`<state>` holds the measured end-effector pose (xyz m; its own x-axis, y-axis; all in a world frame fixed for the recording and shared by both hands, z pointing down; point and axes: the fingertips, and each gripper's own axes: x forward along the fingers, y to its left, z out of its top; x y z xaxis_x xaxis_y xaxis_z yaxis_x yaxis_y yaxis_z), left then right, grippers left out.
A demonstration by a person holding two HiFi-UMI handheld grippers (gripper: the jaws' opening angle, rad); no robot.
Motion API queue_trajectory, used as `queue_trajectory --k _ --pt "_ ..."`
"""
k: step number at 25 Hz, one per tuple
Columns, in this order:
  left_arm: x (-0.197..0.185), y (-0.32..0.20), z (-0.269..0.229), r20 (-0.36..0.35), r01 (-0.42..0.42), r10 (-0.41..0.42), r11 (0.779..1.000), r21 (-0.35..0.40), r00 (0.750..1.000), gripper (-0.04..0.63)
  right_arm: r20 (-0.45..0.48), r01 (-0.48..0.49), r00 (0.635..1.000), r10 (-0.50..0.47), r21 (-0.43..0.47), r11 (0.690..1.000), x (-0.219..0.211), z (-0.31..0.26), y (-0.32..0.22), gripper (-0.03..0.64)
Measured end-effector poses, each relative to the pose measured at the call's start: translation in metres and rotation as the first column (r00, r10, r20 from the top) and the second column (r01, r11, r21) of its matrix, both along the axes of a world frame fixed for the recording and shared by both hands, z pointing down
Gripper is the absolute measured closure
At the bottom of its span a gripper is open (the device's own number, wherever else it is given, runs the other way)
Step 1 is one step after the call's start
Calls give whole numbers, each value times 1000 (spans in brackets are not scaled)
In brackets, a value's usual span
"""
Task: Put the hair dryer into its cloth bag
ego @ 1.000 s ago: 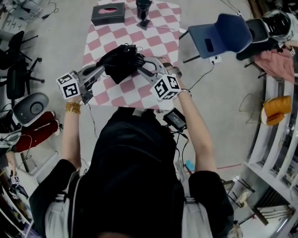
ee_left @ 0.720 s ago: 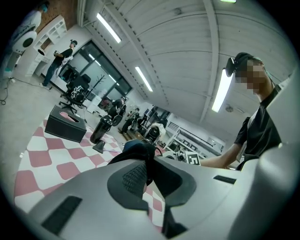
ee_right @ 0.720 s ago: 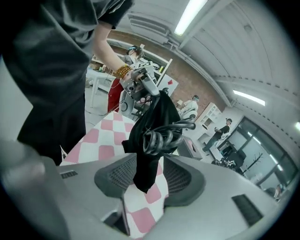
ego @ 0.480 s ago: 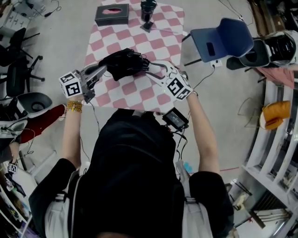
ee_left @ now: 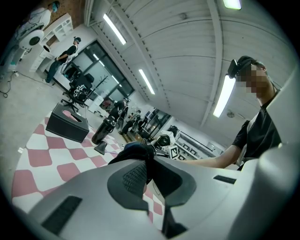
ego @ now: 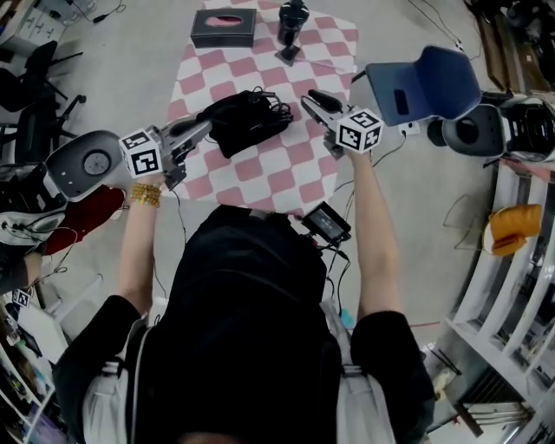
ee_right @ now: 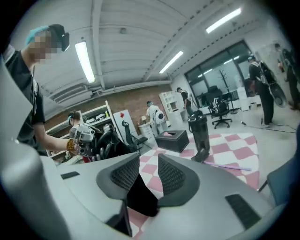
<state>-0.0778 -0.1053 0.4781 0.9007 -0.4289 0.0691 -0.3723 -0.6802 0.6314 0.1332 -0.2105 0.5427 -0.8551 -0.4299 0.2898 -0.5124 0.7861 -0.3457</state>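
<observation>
Clamped almost together, the jaws of the left gripper (ee_left: 146, 164) pinch a fold of the black cloth bag (ego: 247, 120); in the left gripper view the dark fabric fills the slit between the ribbed pads and bunches up just past them. The jaws of the right gripper (ee_right: 148, 171) stand a narrow gap apart and have just been closing, with nothing between them: only the checked cloth (ee_right: 157, 161) shows through the gap. From the head view the bag lies crumpled on the near-middle part of the desk (ego: 286, 169), its left edge held by the left gripper, which points level toward the right. The right gripper hangs over the desk just to the right of the bag, clear of it, with its tips turned toward the far left. The hair dryer (ego: 291, 19) is not in the bag: it stands upright at the far edge of the desk, well apart from both grippers. A black box (ego: 225, 27) sits just to its left. A blue chair (ego: 425, 78) stands on the floor beside the right edge of the desk.
</observation>
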Motion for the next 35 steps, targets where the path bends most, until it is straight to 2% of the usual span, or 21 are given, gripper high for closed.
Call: queue_trajectory --k 2,4,6,9,13,14,16,18,21,25,27,31,33,34,35 --pt "-1 -3 2 -1 3 -3 1000 -6 1000 568 0 116 993 -117 -89 989 -30 7 5 488" --pt "-3 -7 4 2 7 -7 1000 -15 1000 568 45 227 974 -223 -168 959 -59 5 17 488" --pt "-5 -9 7 6 9 -9 1000 -20 1000 568 58 268 963 -261 -212 940 -78 4 22 488" --pt "-7 -10 9 1 18 -18 1000 -21 1000 568 -41 280 954 -298 -246 928 -93 18 26 487" --pt "-11 -12 13 1 26 -26 999 -26 1000 568 -219 306 900 -376 -298 904 -98 49 41 496" --pt "-11 -13 14 4 27 -27 999 -27 1000 568 -251 304 888 -384 -306 902 -98 55 43 550" --pt "-12 -14 18 6 34 -33 999 -32 999 568 -267 299 881 -391 -326 897 -99 61 46 585" --pt "-17 -18 20 -2 52 -52 998 -44 999 568 -199 309 896 -397 -363 879 -103 52 50 591" --pt "-29 -23 24 -15 88 -89 993 -75 996 568 -46 337 921 -386 -402 851 -105 23 52 592" --pt "-43 -29 30 -6 116 -117 988 -98 993 566 80 364 928 -364 -401 841 -104 -12 51 594" --pt "-46 -32 34 24 118 -117 988 -97 993 566 188 374 927 -324 -399 837 -104 -32 46 592" --pt "-44 -32 43 143 97 -88 994 -59 986 566 454 371 874 -171 -400 838 -104 -75 30 594" --pt "-41 -32 48 226 88 -80 996 -23 971 566 511 331 856 -82 -419 845 -105 -80 20 594" --pt "-40 -32 52 275 85 -81 996 -3 958 566 510 293 860 -33 -439 849 -104 -75 14 594" --pt "-39 -33 55 325 80 -82 997 19 942 566 475 237 880 14 -464 854 -101 -66 7 593"
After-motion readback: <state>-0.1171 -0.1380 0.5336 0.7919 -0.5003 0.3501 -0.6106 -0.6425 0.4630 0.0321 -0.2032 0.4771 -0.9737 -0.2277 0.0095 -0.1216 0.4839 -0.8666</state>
